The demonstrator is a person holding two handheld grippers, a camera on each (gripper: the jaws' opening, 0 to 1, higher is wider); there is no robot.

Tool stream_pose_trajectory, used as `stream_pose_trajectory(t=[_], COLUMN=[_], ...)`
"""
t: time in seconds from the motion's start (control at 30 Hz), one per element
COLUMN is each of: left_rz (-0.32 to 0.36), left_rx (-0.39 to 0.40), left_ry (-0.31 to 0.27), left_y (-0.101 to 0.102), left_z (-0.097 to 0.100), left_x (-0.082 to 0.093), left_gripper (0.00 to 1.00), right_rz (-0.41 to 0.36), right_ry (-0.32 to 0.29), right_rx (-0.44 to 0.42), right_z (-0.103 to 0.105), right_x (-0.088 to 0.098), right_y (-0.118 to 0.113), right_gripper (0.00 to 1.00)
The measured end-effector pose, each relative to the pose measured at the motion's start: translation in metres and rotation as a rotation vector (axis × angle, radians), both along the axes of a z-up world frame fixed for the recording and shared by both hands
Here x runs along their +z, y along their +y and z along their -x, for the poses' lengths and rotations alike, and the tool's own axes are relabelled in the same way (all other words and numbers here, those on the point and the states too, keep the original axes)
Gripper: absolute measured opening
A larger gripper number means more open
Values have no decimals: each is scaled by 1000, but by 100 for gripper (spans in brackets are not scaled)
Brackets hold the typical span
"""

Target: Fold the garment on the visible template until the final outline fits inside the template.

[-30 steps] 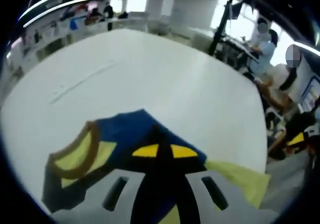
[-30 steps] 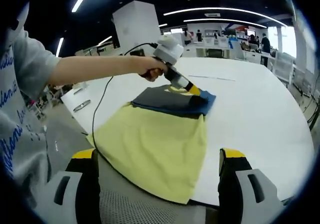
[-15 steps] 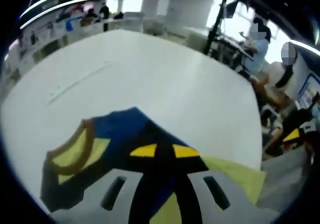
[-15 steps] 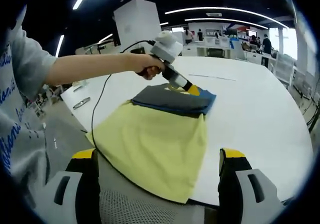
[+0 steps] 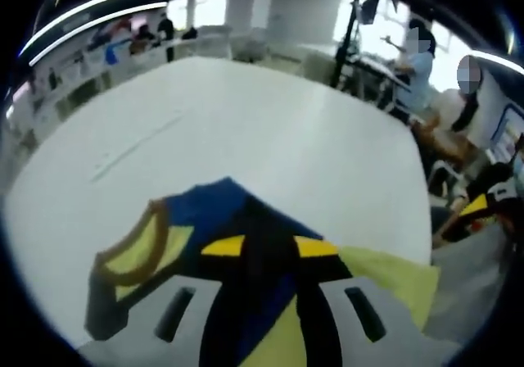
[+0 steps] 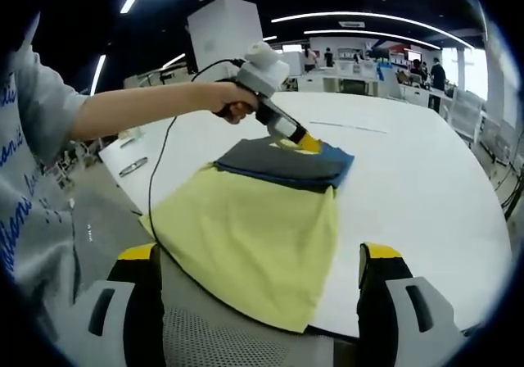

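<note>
Right gripper view: garment (image 6: 282, 164) lengthwise, collar farthest.

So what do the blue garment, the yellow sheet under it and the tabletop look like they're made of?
Blue garment: soft matte knit fabric, probably cotton jersey; it lies in limp folded layers, with a tan ribbed-looking neckband. Yellow sheet: thin matte cloth, judging by its gentle ripples and the edge drooping over the table. Table: hard, smooth white surface with a faint sheen, probably laminate, though that is uncertain.

Only my grey sleeve (image 6: 24, 178) at the left of the right gripper view carries blue lettering, too cut off and blurred for me to read; nothing else shows legible text.
</note>
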State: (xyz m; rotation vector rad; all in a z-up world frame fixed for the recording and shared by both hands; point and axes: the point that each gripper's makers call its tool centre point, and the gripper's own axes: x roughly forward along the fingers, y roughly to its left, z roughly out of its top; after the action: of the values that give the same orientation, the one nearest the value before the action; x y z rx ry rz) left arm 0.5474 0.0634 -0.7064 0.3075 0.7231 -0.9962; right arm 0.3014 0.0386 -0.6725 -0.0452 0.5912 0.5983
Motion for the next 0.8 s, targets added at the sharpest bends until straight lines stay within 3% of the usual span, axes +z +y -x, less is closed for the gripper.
stream_pose_trajectory(t=[0.13,0.8], left_rz=[-5,-45], left_rx=[0,-38], left_ry=[6,-78], left_y=[7,28], left_z=[8,33], left_x=[2,25], left_gripper=[22,45], right_rz=[2,22], right_ry=[0,8], right_rx=[1,16], right_z=[0,2], right_x=[0,-3], right_y=[0,1], right_gripper=[100,100])
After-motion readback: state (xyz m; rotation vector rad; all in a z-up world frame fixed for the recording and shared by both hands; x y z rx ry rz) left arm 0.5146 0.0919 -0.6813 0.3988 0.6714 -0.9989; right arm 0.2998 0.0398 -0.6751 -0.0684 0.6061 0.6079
